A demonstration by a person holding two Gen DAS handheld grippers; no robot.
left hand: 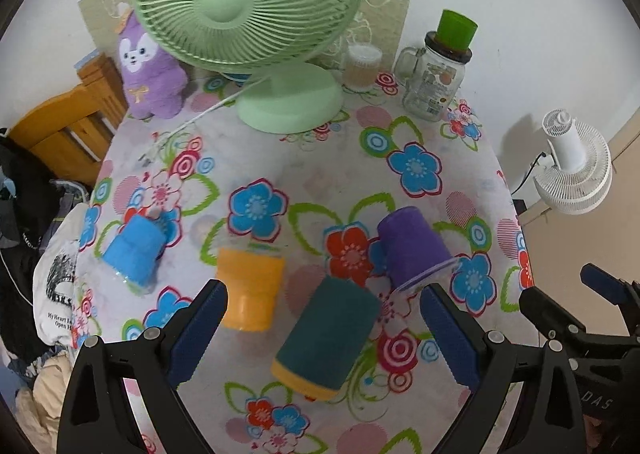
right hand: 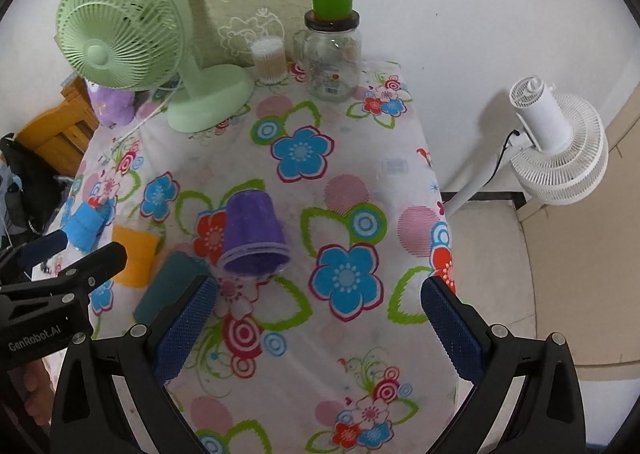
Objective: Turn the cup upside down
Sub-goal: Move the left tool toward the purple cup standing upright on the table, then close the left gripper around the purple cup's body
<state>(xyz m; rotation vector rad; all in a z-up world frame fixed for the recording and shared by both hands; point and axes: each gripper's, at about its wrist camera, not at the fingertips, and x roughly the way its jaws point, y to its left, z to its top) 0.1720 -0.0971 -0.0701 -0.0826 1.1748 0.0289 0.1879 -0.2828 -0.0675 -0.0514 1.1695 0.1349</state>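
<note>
Several cups stand on the flowered tablecloth (left hand: 304, 169). A blue cup (left hand: 134, 250), an orange cup (left hand: 248, 288), a dark teal cup with an orange rim (left hand: 326, 336) and a purple cup (left hand: 414, 246) all stand mouth down. My left gripper (left hand: 324, 314) is open, its fingers either side of the teal cup, above it. My right gripper (right hand: 320, 318) is open and empty over the cloth, in front of the purple cup (right hand: 254, 234). The teal cup (right hand: 168, 290) lies by its left finger.
A green desk fan (left hand: 248, 13), a purple plush toy (left hand: 150, 69), a glass jar with a green cup on top (left hand: 434, 73) and a cotton-swab box (left hand: 362, 67) stand at the back. A white floor fan (right hand: 556, 145) stands right of the table edge. A wooden chair (left hand: 68, 133) is left.
</note>
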